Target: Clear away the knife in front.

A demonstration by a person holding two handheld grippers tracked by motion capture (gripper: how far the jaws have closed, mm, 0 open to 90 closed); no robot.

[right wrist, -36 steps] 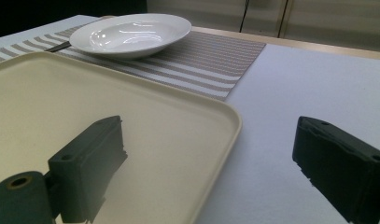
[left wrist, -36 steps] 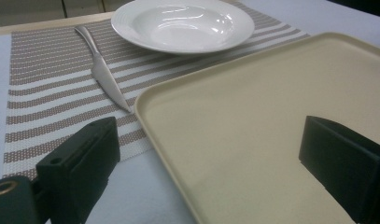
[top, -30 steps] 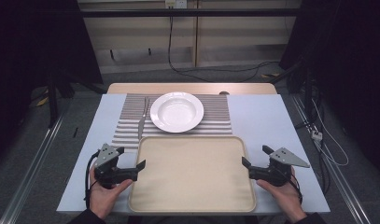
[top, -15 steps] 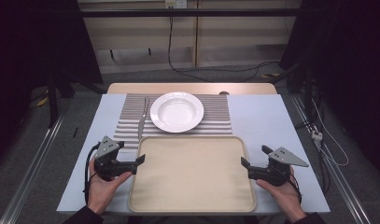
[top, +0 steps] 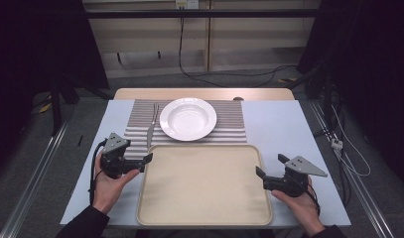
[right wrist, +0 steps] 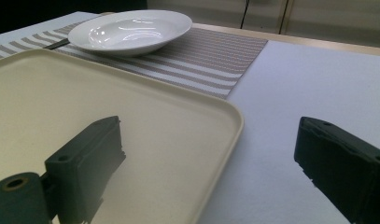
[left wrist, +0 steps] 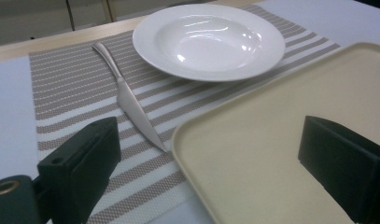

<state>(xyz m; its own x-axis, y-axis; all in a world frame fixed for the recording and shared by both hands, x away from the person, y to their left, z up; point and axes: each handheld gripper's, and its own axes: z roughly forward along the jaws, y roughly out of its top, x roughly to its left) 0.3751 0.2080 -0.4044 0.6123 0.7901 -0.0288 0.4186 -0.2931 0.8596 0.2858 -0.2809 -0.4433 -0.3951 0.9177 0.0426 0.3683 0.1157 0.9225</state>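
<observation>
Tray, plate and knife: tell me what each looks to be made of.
Tray: probably plastic, matte beige, one moulded piece with rounded corners and a raised rim. Plate: likely glazed ceramic, glossy white with sharp light reflections. Knife: metal, probably stainless steel, silvery with a smooth, dull shine. It lies on a woven striped mat.

The tray (top: 204, 188) looks like smooth plastic, cream and not shiny. The plate (top: 188, 118) is white and very glossy, with bright spots of light on it. The knife (left wrist: 128, 98) is smooth metal with a soft shine. The mat (top: 229, 126) under the plate looks woven and a bit rough, with stripes. The desk (top: 281, 129) top is pale and matt, with a wood edge at the back. The fingers (left wrist: 87, 165) are black, dull plastic.
</observation>
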